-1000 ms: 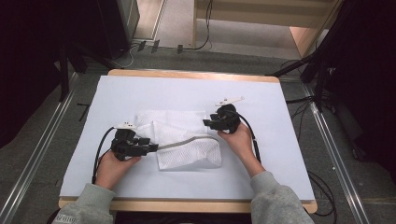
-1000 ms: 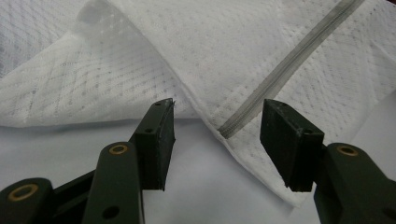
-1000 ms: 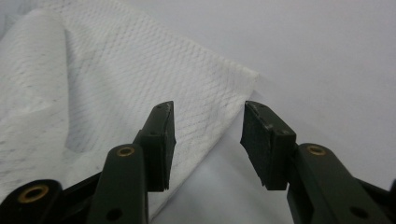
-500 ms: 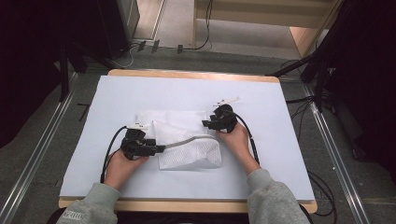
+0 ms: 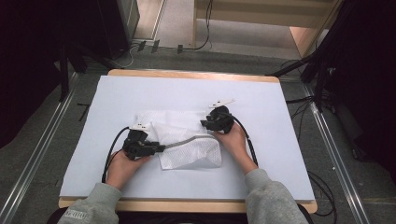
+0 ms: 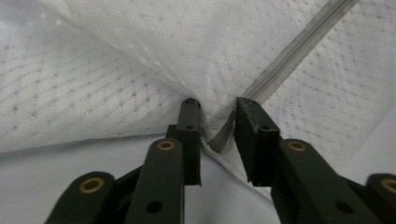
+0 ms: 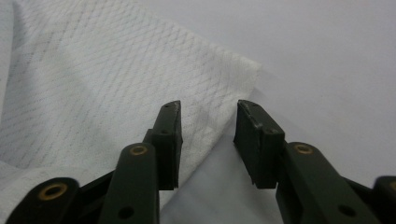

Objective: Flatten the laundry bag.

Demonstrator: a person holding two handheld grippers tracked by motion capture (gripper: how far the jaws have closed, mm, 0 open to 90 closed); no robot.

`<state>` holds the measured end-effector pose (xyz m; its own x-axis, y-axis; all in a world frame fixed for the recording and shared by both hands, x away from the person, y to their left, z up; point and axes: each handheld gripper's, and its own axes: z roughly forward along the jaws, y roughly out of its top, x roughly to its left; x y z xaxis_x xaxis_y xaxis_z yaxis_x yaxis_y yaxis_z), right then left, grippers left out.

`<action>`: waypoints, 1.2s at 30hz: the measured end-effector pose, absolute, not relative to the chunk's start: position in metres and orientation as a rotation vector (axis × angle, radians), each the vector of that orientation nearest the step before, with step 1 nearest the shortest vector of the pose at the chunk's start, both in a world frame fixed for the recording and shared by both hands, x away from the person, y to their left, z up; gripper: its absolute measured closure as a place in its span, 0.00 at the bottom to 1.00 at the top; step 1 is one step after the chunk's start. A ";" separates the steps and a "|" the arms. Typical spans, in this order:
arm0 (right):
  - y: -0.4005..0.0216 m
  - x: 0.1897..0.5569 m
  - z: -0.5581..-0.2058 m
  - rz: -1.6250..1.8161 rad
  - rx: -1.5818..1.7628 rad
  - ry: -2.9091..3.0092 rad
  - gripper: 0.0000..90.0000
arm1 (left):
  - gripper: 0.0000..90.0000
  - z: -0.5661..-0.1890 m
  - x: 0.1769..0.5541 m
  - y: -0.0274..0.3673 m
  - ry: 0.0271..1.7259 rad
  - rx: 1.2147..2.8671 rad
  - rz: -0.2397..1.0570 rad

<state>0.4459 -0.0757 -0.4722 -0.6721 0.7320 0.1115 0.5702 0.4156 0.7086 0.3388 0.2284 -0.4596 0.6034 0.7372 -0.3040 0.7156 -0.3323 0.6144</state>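
The left gripper (image 6: 217,126) has just been closing; its fingers (image 6: 189,135) now pinch the grey-trimmed edge of the white perforated-knit garment (image 5: 187,144), which lies crumpled mid-bench (image 5: 280,121). The right gripper (image 7: 208,140) has narrowed too (edge between spread fingers, ungripped). A two-point lift is judged imminent.

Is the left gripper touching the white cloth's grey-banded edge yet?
Touching. The left gripper view shows the left gripper, whose jaws have just been closing, with a bunched fold of the white cloth and its grey band wedged against both inner pads.
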 end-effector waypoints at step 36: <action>-0.109 0.455 -0.455 1.134 1.291 2.394 1.00 | 0.95 -0.446 0.340 0.245 1.125 2.093 -0.039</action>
<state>0.4551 -0.1086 -0.4551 -0.6008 0.7796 0.1767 0.6308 0.3266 0.7039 0.3405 0.2453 -0.4457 0.6137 0.7065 -0.3524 0.7290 -0.3357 0.5965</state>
